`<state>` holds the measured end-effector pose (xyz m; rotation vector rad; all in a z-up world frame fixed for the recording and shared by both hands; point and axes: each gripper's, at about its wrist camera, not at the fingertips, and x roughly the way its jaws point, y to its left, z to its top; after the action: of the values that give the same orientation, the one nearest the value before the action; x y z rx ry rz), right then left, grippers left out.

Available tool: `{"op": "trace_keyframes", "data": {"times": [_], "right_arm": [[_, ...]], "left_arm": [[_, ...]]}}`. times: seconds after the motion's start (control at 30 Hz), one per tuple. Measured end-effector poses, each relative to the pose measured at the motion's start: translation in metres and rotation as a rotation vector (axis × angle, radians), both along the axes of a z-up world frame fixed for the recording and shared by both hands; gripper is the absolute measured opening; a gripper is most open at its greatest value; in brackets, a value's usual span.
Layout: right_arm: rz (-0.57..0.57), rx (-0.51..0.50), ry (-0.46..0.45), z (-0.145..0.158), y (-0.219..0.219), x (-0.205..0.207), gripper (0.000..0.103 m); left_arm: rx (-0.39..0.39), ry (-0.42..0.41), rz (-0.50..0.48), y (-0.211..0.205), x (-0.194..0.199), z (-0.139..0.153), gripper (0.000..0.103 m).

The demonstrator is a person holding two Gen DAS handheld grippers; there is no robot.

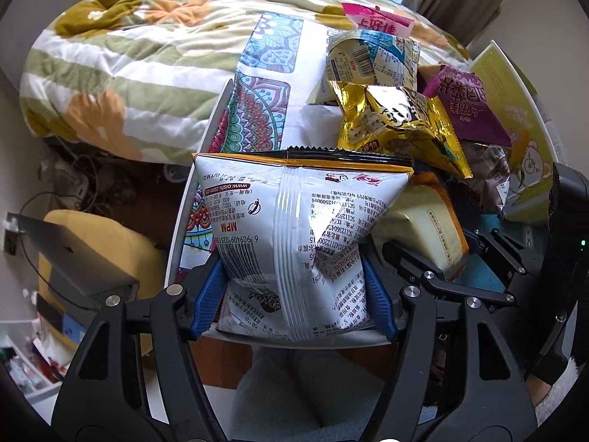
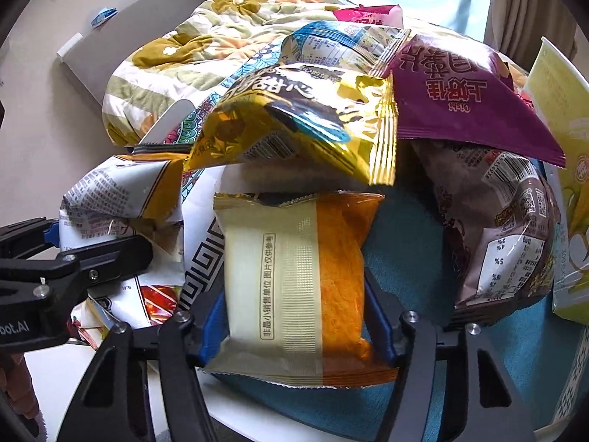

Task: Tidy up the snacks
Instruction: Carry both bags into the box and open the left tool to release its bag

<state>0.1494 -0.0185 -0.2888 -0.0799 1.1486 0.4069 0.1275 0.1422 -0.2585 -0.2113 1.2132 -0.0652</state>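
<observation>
My left gripper (image 1: 292, 270) is shut on a white and silver snack bag (image 1: 294, 213) with an orange top seam; both blue pads press into its sides. The bag hangs over the near rim of the round white table (image 1: 200, 184). My right gripper (image 2: 294, 291) is shut on a cream and orange packet (image 2: 291, 276), which lies on a teal cloth (image 2: 405, 258). Behind both is a heap of snacks: a gold bag (image 2: 302, 121), a purple bag (image 2: 464, 99), a brown bag (image 2: 508, 228) and a blue and white bag (image 1: 371, 59).
A pink packet (image 1: 375, 20) lies at the far edge of the heap. A yellow box (image 1: 515, 129) stands at the table's right side. Beyond the table is a bed with a flowered quilt (image 1: 129, 55). A dark box on a yellow cushion (image 1: 73, 265) sits low on the left.
</observation>
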Motion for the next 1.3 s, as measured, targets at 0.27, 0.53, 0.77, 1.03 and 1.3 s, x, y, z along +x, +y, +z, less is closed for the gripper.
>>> {"op": "trace_keyframes", "data": {"times": [0.27, 0.53, 0.77, 1.03, 1.3], "right_arm": [[-0.025, 0.023, -0.012, 0.019, -0.009, -0.017, 0.059], [-0.074, 0.027, -0.054, 0.043, -0.022, -0.039, 0.059], [-0.149, 0.047, -0.104, 0.074, -0.040, -0.057, 0.059], [-0.219, 0.064, -0.196, 0.127, -0.074, -0.059, 0.059], [-0.293, 0.071, -0.272, 0.168, -0.157, -0.049, 0.059]], "left_arm": [[-0.008, -0.052, -0.017, 0.001, -0.011, 0.025, 0.064], [-0.013, -0.115, -0.048, -0.001, -0.025, 0.056, 0.064], [-0.012, -0.196, -0.085, -0.007, -0.029, 0.090, 0.064], [-0.016, -0.282, -0.118, -0.041, -0.014, 0.134, 0.064], [-0.053, -0.345, -0.154, -0.136, 0.017, 0.165, 0.064]]}}
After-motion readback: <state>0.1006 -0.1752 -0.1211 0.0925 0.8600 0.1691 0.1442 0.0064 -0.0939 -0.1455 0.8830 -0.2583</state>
